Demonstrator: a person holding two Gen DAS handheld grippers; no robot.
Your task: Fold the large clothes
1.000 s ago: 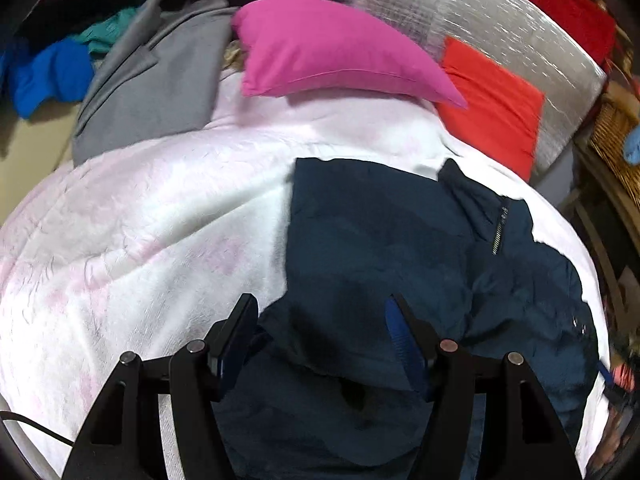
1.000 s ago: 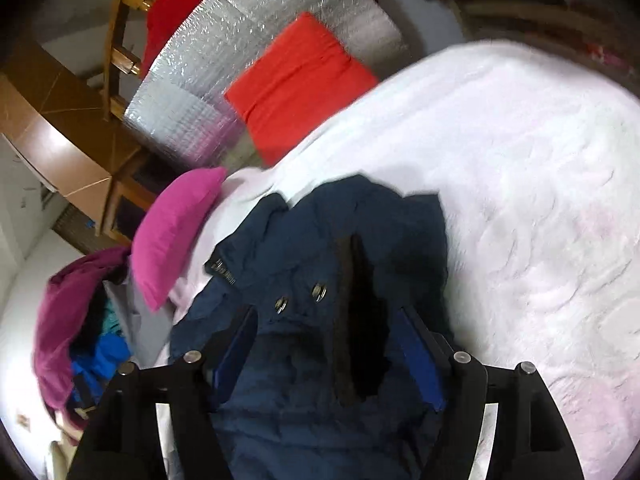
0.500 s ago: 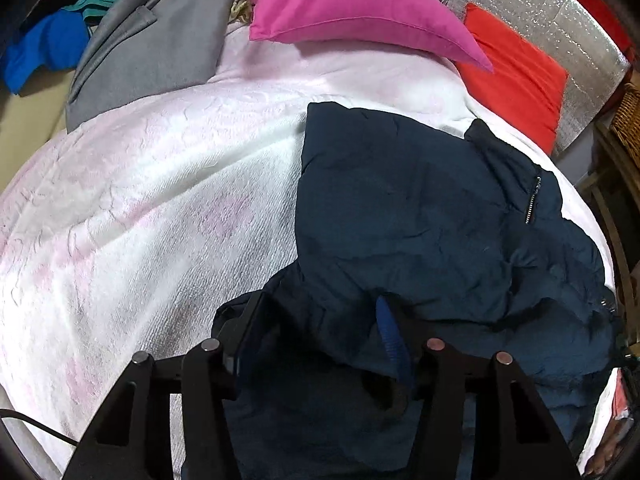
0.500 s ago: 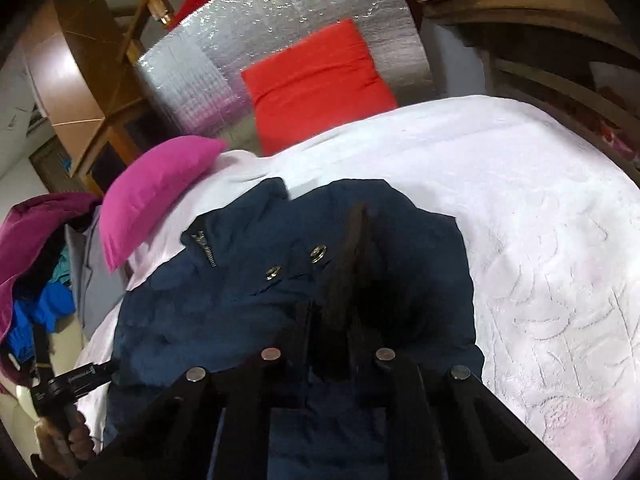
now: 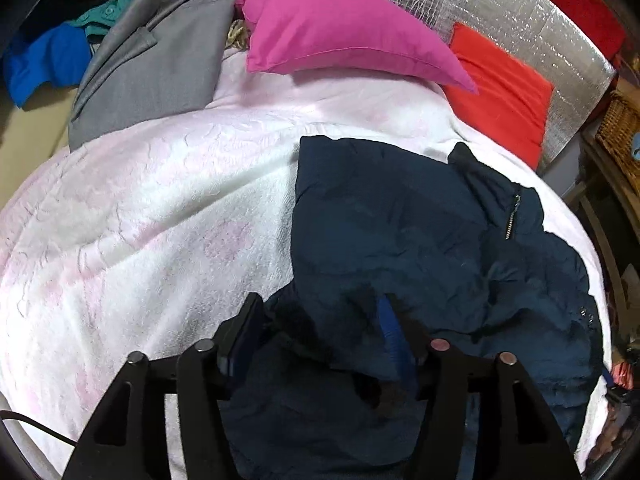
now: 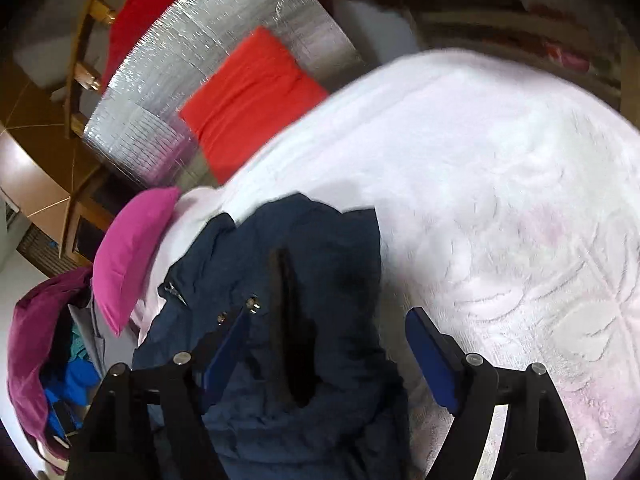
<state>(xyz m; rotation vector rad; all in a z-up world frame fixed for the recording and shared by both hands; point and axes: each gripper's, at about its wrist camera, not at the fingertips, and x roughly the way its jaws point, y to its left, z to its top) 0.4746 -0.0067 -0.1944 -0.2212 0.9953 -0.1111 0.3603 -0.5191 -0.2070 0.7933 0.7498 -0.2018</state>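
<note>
Left gripper (image 5: 320,332): fingers (image 5: 390,330) part-closed with a bunched fold of the navy jacket (image 5: 400,220) between them, though a firm pinch cannot be told. Right gripper (image 6: 328,344): fingers (image 6: 430,354) spread wide, holding nothing, straddling the jacket's dark opening near two metal snaps (image 6: 252,303). Jacket rumpled on the white and pink bed cover (image 5: 140,220), toward the bed's right side in the left view, zip (image 5: 512,216) showing near the collar. Beyond, at the head edge: pink pillow (image 5: 340,32), red cushion (image 5: 500,88), silver foil panel (image 5: 520,12). Grey coat (image 5: 152,68) at the far left corner.
</note>
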